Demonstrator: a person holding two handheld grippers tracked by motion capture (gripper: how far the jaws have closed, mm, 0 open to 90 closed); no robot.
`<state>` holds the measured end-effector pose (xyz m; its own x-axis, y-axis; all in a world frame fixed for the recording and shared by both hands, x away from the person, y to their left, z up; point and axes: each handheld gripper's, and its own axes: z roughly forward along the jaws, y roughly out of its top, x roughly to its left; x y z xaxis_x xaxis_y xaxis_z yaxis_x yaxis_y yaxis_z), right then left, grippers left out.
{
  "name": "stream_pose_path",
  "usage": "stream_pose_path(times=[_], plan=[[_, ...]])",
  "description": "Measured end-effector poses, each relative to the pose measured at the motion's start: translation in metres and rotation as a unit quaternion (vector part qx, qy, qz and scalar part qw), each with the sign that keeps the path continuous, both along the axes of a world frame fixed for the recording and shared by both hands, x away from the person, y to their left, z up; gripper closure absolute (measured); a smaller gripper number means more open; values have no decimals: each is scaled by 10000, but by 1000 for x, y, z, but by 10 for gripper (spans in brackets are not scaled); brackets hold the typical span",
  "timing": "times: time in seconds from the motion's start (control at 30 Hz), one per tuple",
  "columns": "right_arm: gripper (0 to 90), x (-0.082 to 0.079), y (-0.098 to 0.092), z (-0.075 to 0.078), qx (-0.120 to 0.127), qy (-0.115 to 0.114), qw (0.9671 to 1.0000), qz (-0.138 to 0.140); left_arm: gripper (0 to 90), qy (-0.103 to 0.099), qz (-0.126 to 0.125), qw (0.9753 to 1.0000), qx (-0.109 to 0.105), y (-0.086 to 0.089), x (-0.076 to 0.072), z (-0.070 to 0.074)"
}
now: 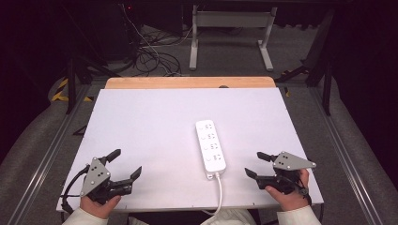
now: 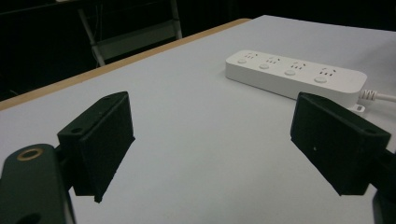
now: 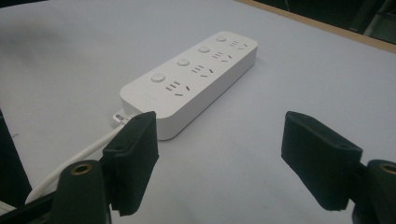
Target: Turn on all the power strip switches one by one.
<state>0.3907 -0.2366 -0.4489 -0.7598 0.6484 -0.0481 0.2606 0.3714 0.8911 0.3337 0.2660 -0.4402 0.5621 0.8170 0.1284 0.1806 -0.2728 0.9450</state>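
A white power strip with several sockets and round buttons lies right of the table's middle, its white cable running off the near edge. My left gripper rests open near the front left corner, well left of the strip. My right gripper is open at the front right, close beside the strip's cable end. Nothing sits between either pair of jaws.
The white table top has a wooden strip along its far edge. Beyond it stand a grey metal frame and tangled cables on the floor. Metal rails run along both sides.
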Motion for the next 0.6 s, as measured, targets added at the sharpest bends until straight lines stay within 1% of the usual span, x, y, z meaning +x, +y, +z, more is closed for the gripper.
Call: stream_pose_path(times=[0.33,0.5,0.53,0.6], plan=[[272,0,1,1,-50,-21,10000,32,137,-34,9,10000,39,-1,-1,0],[272,-1,2,2,-58,-33,10000,40,137,-95,34,9999,111,-1,-2,1],[272,-1,2,2,-66,-42,10000,40,137,-115,39,9998,159,-1,-2,1],[272,-1,2,2,-79,-49,9999,38,137,-119,32,9998,160,-2,-3,1]])
